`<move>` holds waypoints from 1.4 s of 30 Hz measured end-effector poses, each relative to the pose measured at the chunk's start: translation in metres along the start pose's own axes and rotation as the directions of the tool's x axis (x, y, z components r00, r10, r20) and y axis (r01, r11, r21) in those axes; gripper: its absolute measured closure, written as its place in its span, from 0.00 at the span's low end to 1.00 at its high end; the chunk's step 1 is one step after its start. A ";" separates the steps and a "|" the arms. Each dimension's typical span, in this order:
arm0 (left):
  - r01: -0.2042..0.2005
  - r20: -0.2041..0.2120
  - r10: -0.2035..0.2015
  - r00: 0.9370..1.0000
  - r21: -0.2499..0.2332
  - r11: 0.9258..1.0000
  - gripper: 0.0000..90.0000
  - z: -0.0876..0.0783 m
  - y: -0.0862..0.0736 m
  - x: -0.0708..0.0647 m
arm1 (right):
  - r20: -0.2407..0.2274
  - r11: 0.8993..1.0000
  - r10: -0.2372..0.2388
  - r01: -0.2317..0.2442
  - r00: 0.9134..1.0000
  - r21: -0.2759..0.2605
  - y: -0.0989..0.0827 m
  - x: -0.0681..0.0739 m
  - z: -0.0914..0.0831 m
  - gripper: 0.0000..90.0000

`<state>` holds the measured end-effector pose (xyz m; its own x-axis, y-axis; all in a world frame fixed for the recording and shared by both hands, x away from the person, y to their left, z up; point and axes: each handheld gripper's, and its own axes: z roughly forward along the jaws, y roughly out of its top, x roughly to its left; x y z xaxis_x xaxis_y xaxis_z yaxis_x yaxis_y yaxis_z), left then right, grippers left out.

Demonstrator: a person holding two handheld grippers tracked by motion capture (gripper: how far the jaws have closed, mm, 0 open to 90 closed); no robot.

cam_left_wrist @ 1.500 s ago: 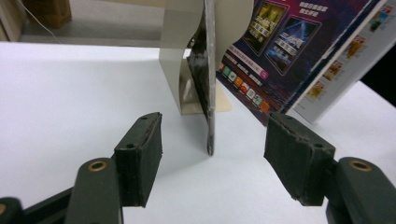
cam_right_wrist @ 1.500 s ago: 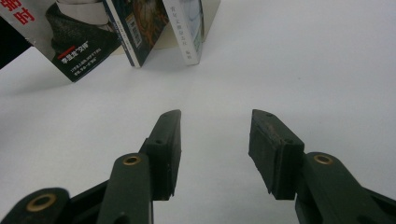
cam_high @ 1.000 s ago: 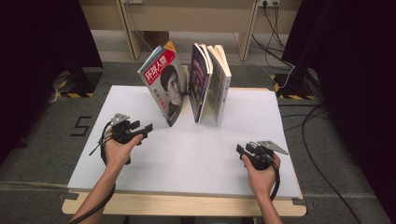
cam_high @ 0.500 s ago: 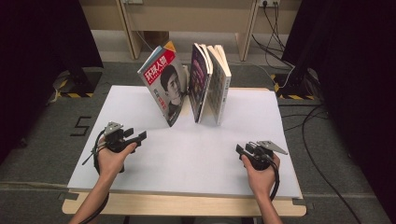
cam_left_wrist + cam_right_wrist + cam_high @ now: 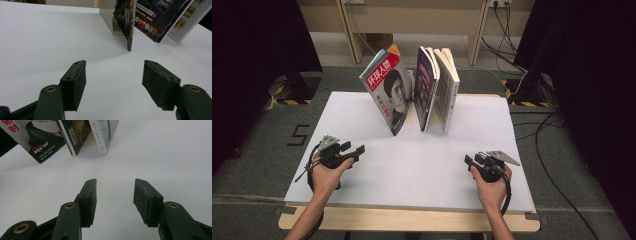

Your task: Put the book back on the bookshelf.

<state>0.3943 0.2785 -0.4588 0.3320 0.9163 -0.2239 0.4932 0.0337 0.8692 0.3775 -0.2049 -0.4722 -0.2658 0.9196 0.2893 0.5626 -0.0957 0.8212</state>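
A magazine (image 5: 387, 95) with a face on its cover leans to the left at the back of the white table (image 5: 422, 170). Right of it stand a dark-covered book (image 5: 424, 85) and a pale book (image 5: 447, 87). My left gripper (image 5: 358, 150) rests low over the near left of the table, open, with nothing between its jaws, pointing toward the magazine. My right gripper (image 5: 468, 161) sits at the near right, also open and empty. In the left gripper view my gripper (image 5: 113, 80) faces the magazine's edge (image 5: 128, 25). In the right gripper view my gripper (image 5: 115, 200) faces the books (image 5: 75, 135).
A pale metal bookend (image 5: 107, 20) stands behind the magazine. A wooden bench (image 5: 412, 20) lies beyond the table, with cables on the floor (image 5: 532, 80) at the right. Bare white tabletop stretches between the grippers and the books.
My left hand has drawn back toward the near edge and slightly left, sinking a little. The right hand has kept still. Books unchanged.
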 end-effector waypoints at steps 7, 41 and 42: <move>0.005 -0.010 -0.005 1.000 0.000 1.000 0.39 -0.004 -0.008 0.005 | 0.001 1.000 0.000 0.000 1.000 -0.001 0.000 0.000 0.000 0.60; 0.036 -0.089 -0.036 0.995 0.006 0.999 0.39 -0.019 -0.043 0.039 | 0.004 1.000 0.001 -0.001 1.000 0.013 -0.003 0.002 0.003 0.60; 0.037 -0.090 -0.037 0.995 0.002 0.999 0.39 -0.019 -0.044 0.039 | 0.001 1.000 -0.006 0.006 1.000 0.013 -0.004 0.002 0.003 0.60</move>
<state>0.3702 0.3200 -0.4979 0.2397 0.9467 -0.2151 0.5071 0.0668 0.8593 0.3776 -0.2020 -0.4763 -0.2686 0.9205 0.2838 0.5708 -0.0852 0.8166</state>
